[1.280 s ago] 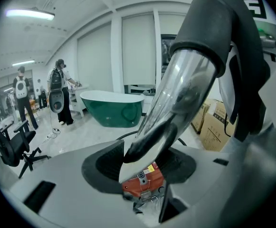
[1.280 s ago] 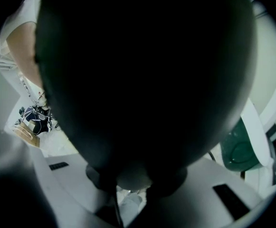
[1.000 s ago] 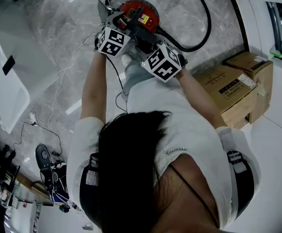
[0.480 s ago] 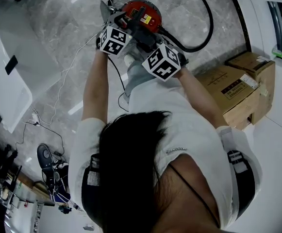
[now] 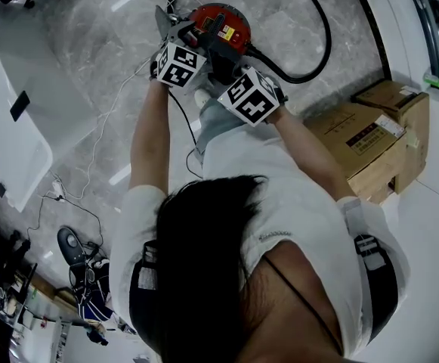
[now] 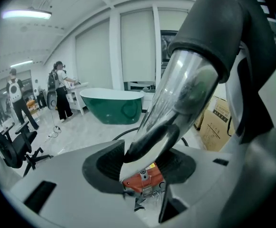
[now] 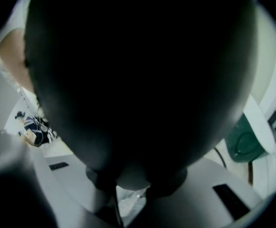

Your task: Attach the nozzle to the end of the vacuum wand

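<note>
- The left gripper [image 6: 145, 167] is closed on the dark lower tip of the clear nozzle [image 6: 176, 99], which stands slanted between its pads.
- The upper end of the nozzle sits inside a dark collar [image 6: 209, 27]. The joining seems begun, but I cannot tell if it is pushed fully home.
- The right gripper [image 7: 133, 182] clamps a dark rounded body, which I take for the vacuum wand [image 7: 138, 80]; it fills nearly all of that view.
- What is left, I judge: to press both parts together until they lock.
- Both grippers are held over the red vacuum cleaner [image 5: 223, 23], which stands on a grey marble floor [image 5: 98, 51] with its black hose [image 5: 321, 44] curling behind.
- Cardboard boxes [image 5: 370, 146] stand at the right. A green bathtub [image 6: 111, 106] and some people [image 6: 59, 89] are far back in the bright room.
</note>
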`<state>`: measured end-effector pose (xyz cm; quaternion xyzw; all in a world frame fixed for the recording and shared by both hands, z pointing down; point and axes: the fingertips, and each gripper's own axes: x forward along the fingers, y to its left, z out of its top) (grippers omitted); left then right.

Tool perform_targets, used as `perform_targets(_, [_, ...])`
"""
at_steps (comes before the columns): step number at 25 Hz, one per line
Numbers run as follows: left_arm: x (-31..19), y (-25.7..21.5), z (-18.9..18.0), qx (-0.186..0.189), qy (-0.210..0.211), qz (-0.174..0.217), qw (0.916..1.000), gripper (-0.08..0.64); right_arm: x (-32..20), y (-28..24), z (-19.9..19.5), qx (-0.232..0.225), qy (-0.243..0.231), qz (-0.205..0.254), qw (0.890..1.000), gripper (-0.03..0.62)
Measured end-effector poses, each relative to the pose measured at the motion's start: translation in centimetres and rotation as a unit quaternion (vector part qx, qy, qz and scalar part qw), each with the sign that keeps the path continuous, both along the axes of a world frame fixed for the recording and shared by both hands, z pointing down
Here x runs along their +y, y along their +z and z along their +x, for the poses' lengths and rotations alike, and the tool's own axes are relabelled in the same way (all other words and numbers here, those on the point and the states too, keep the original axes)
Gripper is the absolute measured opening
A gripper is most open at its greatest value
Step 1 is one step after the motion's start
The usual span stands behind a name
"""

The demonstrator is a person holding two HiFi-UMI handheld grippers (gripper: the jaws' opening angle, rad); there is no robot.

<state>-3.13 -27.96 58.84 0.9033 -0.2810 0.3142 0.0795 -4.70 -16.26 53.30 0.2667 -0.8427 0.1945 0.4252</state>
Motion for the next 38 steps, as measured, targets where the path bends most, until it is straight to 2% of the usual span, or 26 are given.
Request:
perform_targets(3, [0.1, 0.1, 0.1, -0.007, 0.008, 0.004, 0.9999, 0.192, 0.4, -0.1, -0.8, -0.036, 0.022, -0.024, 0.999, 0.109])
perform_targets(7, [0.4, 0.5, 0.6, -0.017, 0.022, 0.004, 0.9996, 0.192, 0.6, 0.1, -0.8, -0.067, 0.038, -0.013, 0.997, 0.108])
perform_targets(12, [0.5, 0.8, 0.3, -0.033, 0.028, 0.006, 0.9990, 0.190, 0.9, 0.7, -0.1, -0.034, -0.007, -0.006, 0.999, 0.108])
perform_targets(17, [0.8, 1.0, -0.2, -0.045, 0.036, 0.001, 0.9983, 0.188, 1.2, 0.9, -0.3, -0.035, -0.050, -0.004, 0.998, 0.108])
perform_targets(20, [1.2, 1.7, -0.8, -0.053, 0.030, -0.008, 0.9981, 0.189, 1.6, 1.8, -0.1, -0.002, -0.102, 0.008, 0.995, 0.108])
perform_targets(23, [1.7, 2.3, -0.7, -0.056, 0.025, -0.011, 0.9981, 0.189, 2.0, 2.4, 0.3, 0.016, -0.120, 0.020, 0.992, 0.107])
perform_targets(26, [1.7, 2.3, -0.5, -0.052, 0.021, -0.011, 0.9984, 0.189, 2.0, 2.6, 0.6, 0.017, -0.112, 0.022, 0.993, 0.107])
perform_targets(28, [1.7, 2.3, -0.3, -0.052, 0.023, -0.011, 0.9983, 0.189, 2.2, 2.4, 0.4, 0.000, -0.095, 0.004, 0.996, 0.107])
perform_targets(30, [1.7, 2.3, -0.3, -0.058, 0.030, -0.013, 0.9978, 0.189, 3.0, 1.7, -0.3, -0.052, -0.069, -0.050, 0.995, 0.107])
perform_targets(32, [1.8, 2.4, -0.1, -0.065, 0.038, -0.014, 0.9971, 0.189, 3.7, 0.7, -1.0, -0.111, -0.043, -0.105, 0.987, 0.109])
perform_targets(33, [1.8, 2.4, 0.0, -0.065, 0.040, -0.014, 0.9970, 0.189, 3.8, 0.5, -1.0, -0.122, -0.036, -0.113, 0.985, 0.109])
perform_targets(38, [1.8, 2.4, 0.6, -0.057, 0.033, -0.017, 0.9977, 0.190, 3.0, 1.2, 0.3, -0.073, -0.037, -0.071, 0.994, 0.109])
